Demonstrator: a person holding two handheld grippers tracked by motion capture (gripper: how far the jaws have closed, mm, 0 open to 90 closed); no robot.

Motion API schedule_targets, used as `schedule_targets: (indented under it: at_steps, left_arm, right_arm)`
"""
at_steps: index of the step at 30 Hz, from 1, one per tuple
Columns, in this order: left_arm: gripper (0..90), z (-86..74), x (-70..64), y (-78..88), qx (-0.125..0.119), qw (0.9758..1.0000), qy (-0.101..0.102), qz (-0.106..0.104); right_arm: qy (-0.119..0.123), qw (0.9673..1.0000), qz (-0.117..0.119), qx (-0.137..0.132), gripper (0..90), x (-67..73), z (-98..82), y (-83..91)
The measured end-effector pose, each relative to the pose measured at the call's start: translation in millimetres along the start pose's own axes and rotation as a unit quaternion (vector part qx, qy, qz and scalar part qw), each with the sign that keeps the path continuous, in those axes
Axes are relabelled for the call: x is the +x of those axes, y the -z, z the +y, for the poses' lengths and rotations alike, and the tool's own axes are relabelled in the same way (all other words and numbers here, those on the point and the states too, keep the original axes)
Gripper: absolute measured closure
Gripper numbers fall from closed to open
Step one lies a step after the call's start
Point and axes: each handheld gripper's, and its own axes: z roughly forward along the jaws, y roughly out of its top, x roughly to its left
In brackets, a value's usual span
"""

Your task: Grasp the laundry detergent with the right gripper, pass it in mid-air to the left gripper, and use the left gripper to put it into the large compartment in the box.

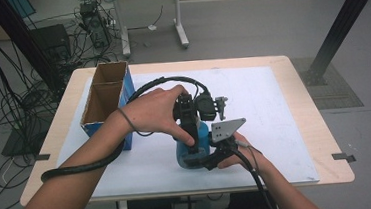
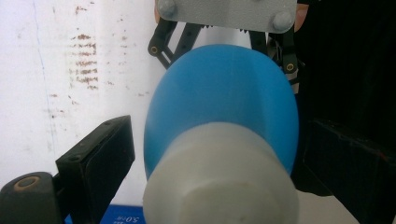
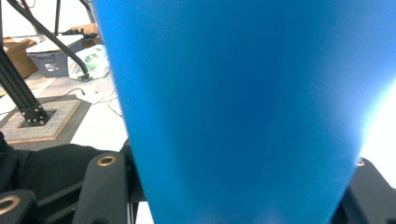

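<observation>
A blue bottle [image 1: 183, 157] with a white cap [image 2: 219, 182] stands on the white mat [image 1: 274, 107] near the table's front edge. My right gripper [image 1: 196, 161] comes in level from the right and is shut on the bottle's blue body [image 3: 243, 107], one black jaw on each side [image 3: 236, 186]. My left gripper [image 1: 188, 132] points straight down over the bottle. In the left gripper view its jaws straddle the cap [image 2: 219, 130], with a thin gap showing beside the left pad [image 2: 100, 158]. The right gripper's grey plate [image 2: 226, 11] shows beyond the bottle.
An open cardboard box [image 1: 105, 96] with a blue side stands at the mat's left, close behind the left forearm. Thick black cables trail from both grippers. Black frame posts stand on the floor at the far left and far right.
</observation>
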Motion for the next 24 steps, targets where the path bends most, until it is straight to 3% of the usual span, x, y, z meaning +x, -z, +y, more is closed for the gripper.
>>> schedule_targets:
  at_steps: [24]
  left_arm:
    - [9.1, -2.5, 0.7, 1.4, -0.004, 1.0, 0.001, 0.0]
  right_arm:
    - [-0.001, 1.0, 0.002, -0.001, 40.2, -1.1, 1.4, -0.3]
